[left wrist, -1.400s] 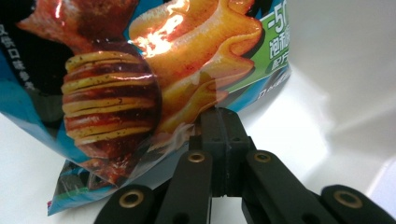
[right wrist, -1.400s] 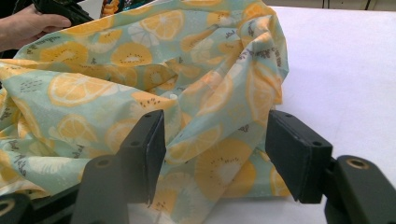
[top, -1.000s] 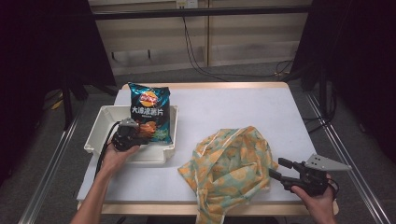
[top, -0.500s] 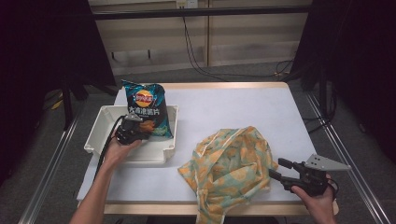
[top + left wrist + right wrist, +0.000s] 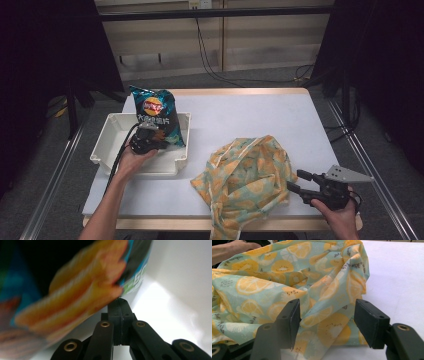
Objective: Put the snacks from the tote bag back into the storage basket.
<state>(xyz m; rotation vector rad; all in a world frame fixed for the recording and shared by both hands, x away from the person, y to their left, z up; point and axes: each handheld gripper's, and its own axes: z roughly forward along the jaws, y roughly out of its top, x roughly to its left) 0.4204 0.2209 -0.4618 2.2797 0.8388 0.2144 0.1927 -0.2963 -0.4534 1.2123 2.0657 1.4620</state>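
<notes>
A dark blue chip bag (image 5: 154, 114) with orange chips printed on it leans over the far right part of a white tray (image 5: 150, 166). My left gripper (image 5: 150, 135) reaches into the tray and is shut on the bag's lower edge; in the left gripper view the jaws (image 5: 120, 303) meet at the bag (image 5: 82, 290). A crumpled cloth with orange and kiwi slices (image 5: 247, 175) lies on the table's near right. My right gripper (image 5: 296, 181) stands open at its right edge, and a fold of cloth (image 5: 324, 297) lies loosely between its pads (image 5: 290, 320).
The white tabletop (image 5: 250, 115) stretches bare behind the cloth and to the right of the tray. Metal rails run along both sides of the table. Cables lie on the floor beyond the far edge. The left gripper's cable trails over the tray's near wall.
The left hand has shifted the chip bag a little to the far left, so its top now stands past the tray's far rim. The right hand and the cloth have stayed put.
</notes>
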